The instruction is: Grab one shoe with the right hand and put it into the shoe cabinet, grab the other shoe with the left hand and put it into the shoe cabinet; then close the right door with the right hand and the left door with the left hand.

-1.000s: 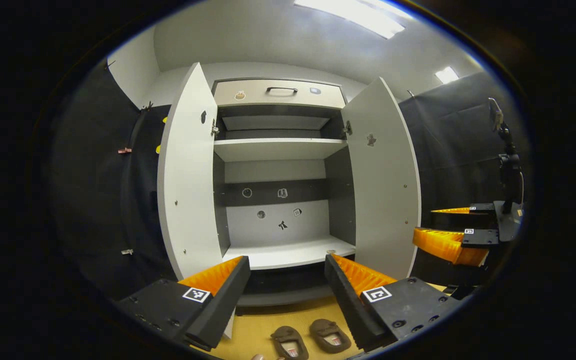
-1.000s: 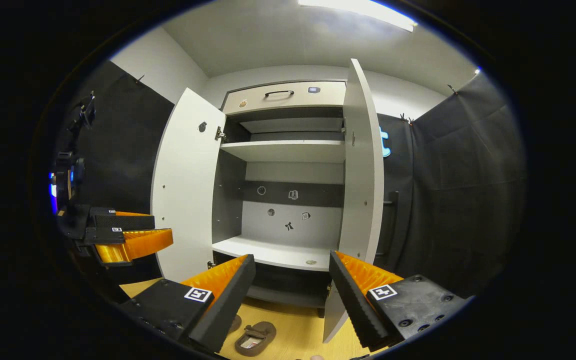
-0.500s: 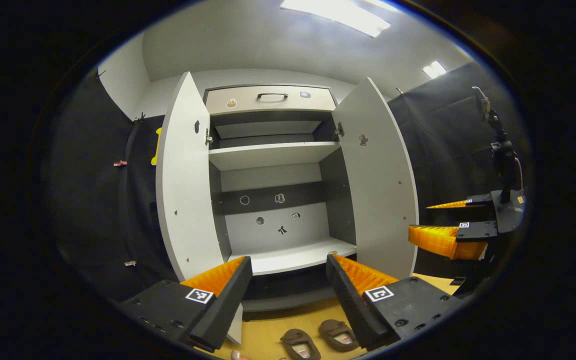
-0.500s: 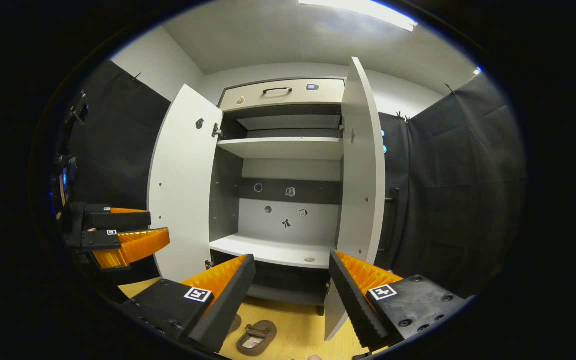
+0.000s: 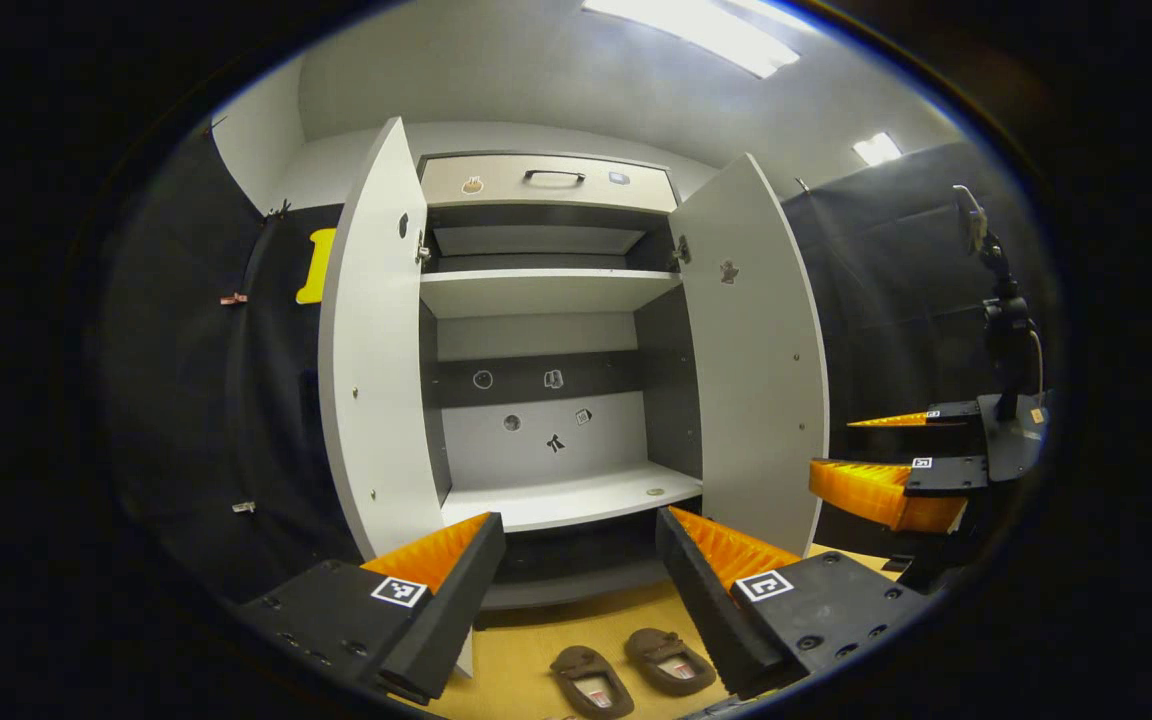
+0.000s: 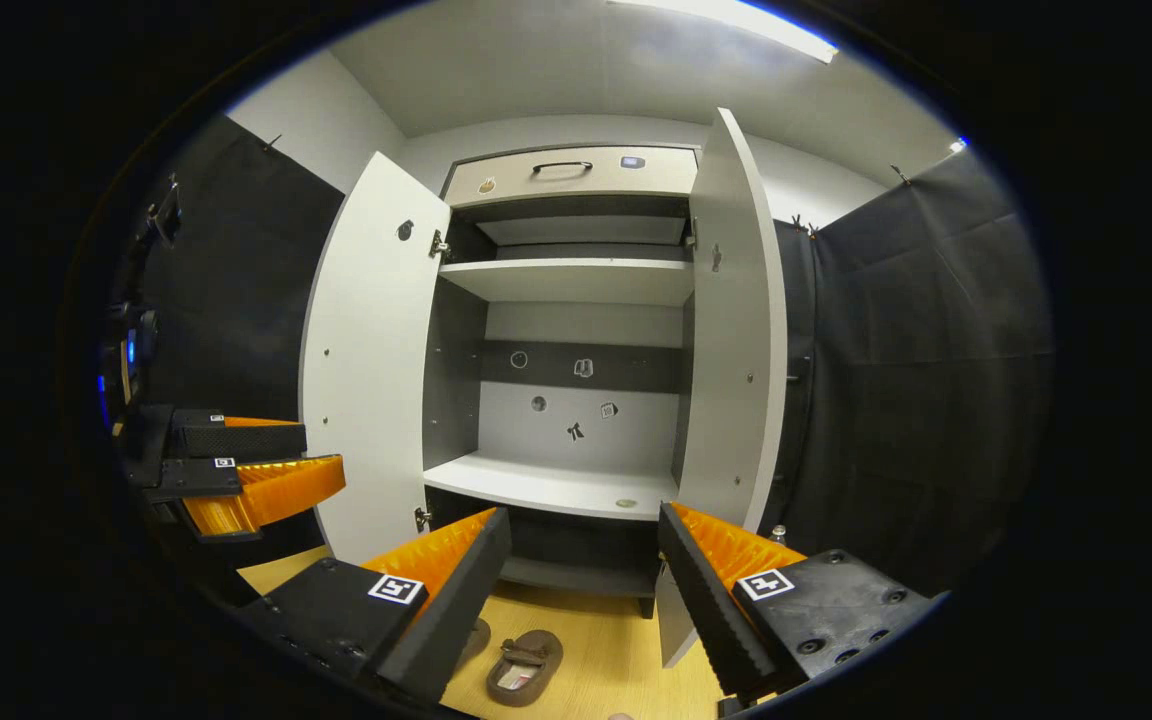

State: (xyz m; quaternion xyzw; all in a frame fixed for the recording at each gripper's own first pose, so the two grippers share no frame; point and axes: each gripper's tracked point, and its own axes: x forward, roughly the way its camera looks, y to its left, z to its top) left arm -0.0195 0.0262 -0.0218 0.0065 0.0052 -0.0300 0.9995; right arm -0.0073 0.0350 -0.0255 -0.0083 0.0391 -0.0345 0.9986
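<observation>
Black cloth [image 5: 176, 400] hangs along both sides of the booth; a pale grey-white wall [image 6: 336, 120] rises above it to a ceiling [image 5: 536, 70] of the same tone; long bright ceiling lights [image 5: 691, 35] glow overhead, a smaller one [image 5: 876, 148] off to the side; the floor [image 6: 606, 660] is light yellow wood-look board.

Both views are tipped slightly down: more floor [image 6: 596, 650] is shown, and the two shoes [image 5: 631, 672] are seen more fully.

Left shoe [image 6: 474, 640] mostly hidden behind gripper finger.
</observation>
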